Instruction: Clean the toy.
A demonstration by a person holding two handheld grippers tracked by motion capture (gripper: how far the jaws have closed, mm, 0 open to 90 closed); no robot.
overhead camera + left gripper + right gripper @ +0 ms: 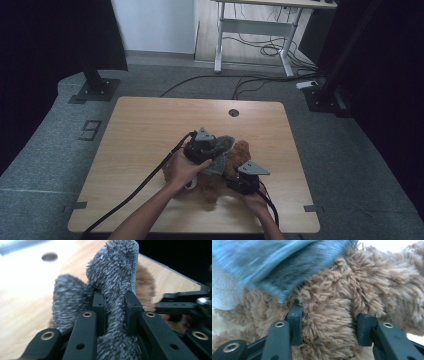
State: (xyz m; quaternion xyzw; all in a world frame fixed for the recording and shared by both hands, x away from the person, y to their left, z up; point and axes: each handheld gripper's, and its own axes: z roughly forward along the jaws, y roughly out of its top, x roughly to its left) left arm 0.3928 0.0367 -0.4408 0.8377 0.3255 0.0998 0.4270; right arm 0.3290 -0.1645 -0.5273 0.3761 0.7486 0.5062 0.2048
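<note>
Pinching a fold of the grey fuzzy cloth (112,277) tight between its jaws, the left claw (115,307) lifts it over the brown plush toy (235,165), which lies on the tabletop (150,130) at the lower middle of the high view. With the right claw (329,327) clamped around a thick part of that toy, the fluffy pile could slide out of either grip. A hard tug on the cloth could also drag the toy sideways, or snag the fabric on its fur.
</note>
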